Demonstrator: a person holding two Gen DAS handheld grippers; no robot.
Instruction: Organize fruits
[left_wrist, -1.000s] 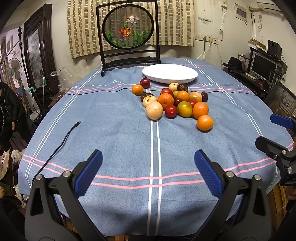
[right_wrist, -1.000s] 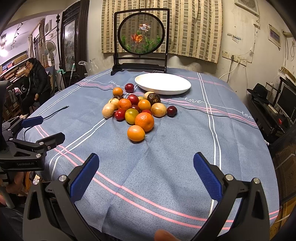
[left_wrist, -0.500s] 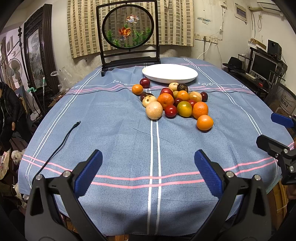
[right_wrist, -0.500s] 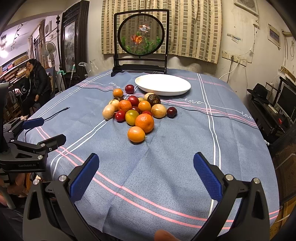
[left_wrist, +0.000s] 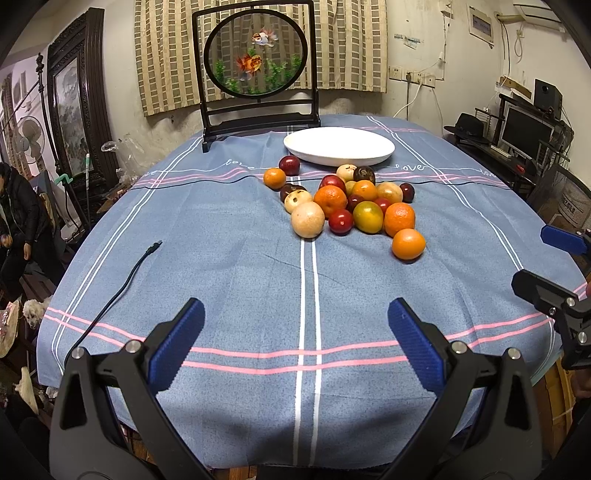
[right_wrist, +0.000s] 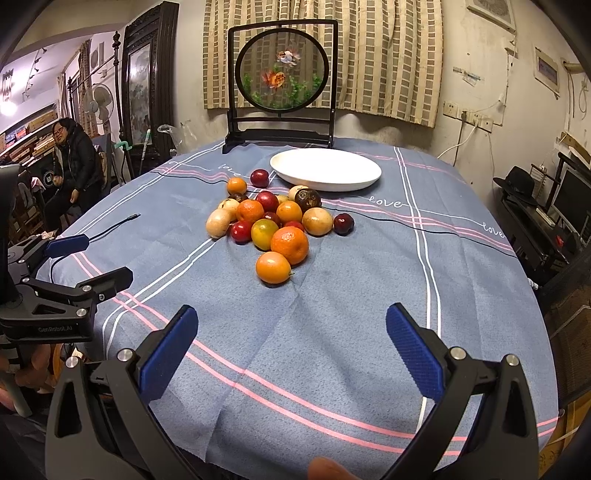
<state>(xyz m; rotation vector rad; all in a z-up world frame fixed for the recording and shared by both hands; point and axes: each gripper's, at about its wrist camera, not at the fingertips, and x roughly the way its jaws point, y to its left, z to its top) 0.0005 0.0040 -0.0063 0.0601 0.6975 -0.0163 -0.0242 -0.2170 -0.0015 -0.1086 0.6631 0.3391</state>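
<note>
Change: almost nothing is moving since a second ago; both grippers are still hovering low over the near edge of the table, and the fruit is lying where it was.
Fruit: a loose pile of fruits (left_wrist: 351, 201) is sitting on the cloth, mid-table, just in front of the plate.
Count: five orange citrus, about six dark red plums, four pale tan round fruits, one green-and-yellow fruit (left_wrist: 368, 217) and two dark brown fruits; some at the back are partly hidden, so the count is approximate.
Outliers: one orange fruit (right_wrist: 273, 267) is lying nearest the grippers, touching a larger orange (right_wrist: 289, 245); one small orange (left_wrist: 274, 178) and one plum (left_wrist: 289, 165) are sitting at the pile's far left.
Container: one white plate (left_wrist: 339, 146) is standing empty behind the pile.
Left gripper (left_wrist: 295, 343): jaws are gaping wide, gripping nothing.
Right gripper (right_wrist: 291, 343): jaws are likewise spread apart, empty.
Surface: one blue striped tablecloth (left_wrist: 229, 266) is covering the table.
Other: one black cable (left_wrist: 114, 295) is trailing on the left; one framed goldfish screen (left_wrist: 258, 59) is standing at the far edge.
</note>
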